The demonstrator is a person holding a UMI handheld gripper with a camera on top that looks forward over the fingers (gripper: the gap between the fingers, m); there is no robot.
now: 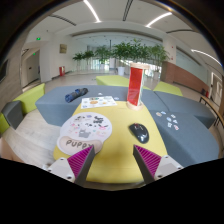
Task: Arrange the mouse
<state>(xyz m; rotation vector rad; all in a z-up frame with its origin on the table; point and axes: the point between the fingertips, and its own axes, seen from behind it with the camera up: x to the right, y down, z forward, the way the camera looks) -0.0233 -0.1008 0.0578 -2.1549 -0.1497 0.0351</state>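
tongs spread wide and holding nothing, black mouse ahead on the yellow table, round sticker sheet print unreadable

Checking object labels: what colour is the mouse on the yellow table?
Black. The mouse lies just ahead of the open gripper, seen in the gripper view.

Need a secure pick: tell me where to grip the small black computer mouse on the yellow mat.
Grip the black computer mouse across its two long sides, coming down from above. It lies flat on the yellow mat, its rounded body narrow enough for the open gripper, just ahead of the fingers.
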